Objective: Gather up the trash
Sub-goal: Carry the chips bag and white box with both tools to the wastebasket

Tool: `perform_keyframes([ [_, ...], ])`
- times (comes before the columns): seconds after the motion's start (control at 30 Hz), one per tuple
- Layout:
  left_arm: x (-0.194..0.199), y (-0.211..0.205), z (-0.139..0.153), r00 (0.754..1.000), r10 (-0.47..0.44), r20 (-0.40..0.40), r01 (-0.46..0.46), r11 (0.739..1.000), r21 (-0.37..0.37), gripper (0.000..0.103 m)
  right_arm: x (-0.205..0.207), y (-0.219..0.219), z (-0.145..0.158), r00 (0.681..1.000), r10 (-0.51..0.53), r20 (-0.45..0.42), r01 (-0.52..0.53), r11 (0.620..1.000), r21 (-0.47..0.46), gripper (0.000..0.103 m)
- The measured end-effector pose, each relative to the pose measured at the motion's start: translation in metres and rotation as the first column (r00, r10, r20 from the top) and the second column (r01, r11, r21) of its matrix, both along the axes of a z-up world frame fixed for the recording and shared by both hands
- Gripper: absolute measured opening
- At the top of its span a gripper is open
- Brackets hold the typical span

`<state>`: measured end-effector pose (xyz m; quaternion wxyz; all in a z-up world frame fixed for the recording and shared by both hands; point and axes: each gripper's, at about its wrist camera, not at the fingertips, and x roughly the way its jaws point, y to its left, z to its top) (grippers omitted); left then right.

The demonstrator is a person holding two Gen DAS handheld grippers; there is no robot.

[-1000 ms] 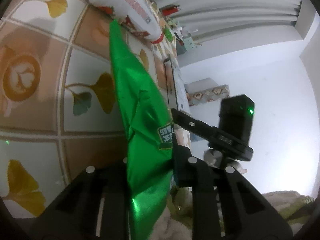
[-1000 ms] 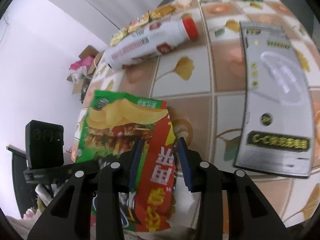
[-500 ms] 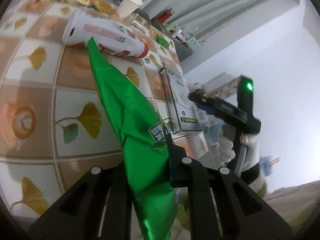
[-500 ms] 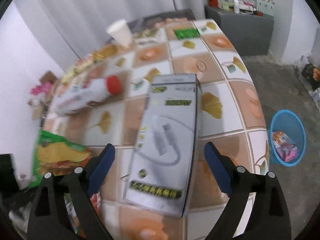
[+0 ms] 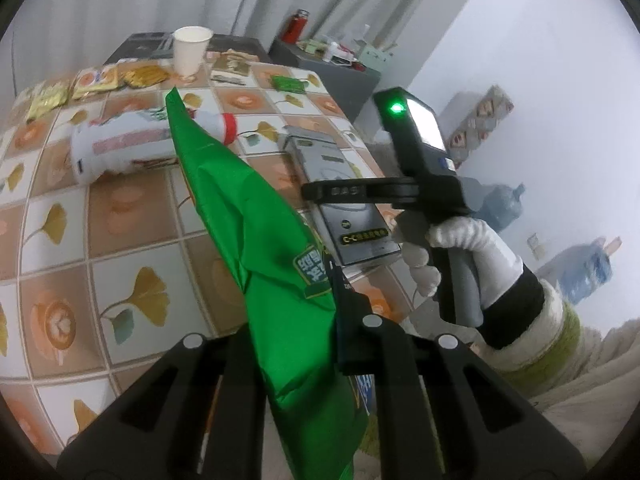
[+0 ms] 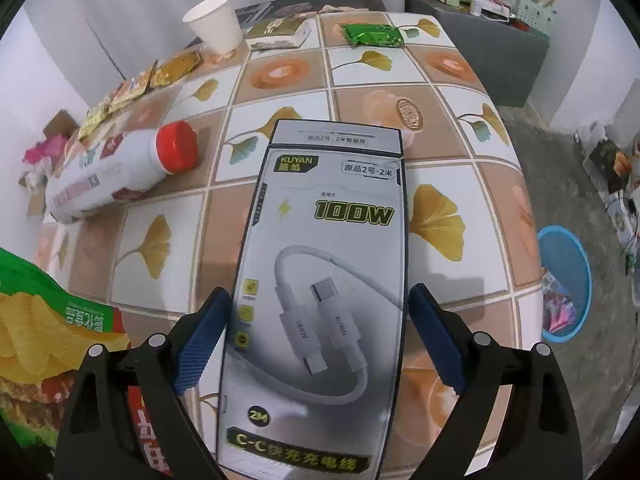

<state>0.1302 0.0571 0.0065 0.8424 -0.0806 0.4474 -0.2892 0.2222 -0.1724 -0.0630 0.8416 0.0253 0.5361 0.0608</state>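
**Right gripper lines up on a cable box**

The left gripper (image 5: 296, 320) has its fingers clenched on a green chip bag (image 5: 256, 240). The right gripper (image 6: 318, 338), fingers spread, straddles the cable box (image 6: 324, 280) lying on the surface (image 6: 160, 280). It should lower evenly, then squeeze the box's long edges.

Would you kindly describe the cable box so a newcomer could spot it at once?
On the tiled table with ginkgo-leaf prints, look at the near edge, between the open right gripper's blue pads. The cable box lies flat there: long, grey, printed "100W" with a white cable, unlike the round, red-capped white bottle to its left.
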Motion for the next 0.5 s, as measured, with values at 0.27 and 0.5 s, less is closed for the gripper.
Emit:
perform_keyframes([
  [0.27, -0.003, -0.029, 0.007, 0.999, -0.033, 0.035, 0.03, 0.996, 0.08, 0.007, -0.009, -0.018, 0.004, 1.0, -0.009, 0.017, 0.008, 0.999, 0.041, 0.086],
  [0.5, -0.006, -0.048, 0.012, 0.996, -0.06, 0.061, 0.052, 0.991, 0.121, 0.007, -0.023, -0.045, 0.016, 0.999, -0.038, 0.033, 0.033, 0.992, 0.125, 0.085],
])
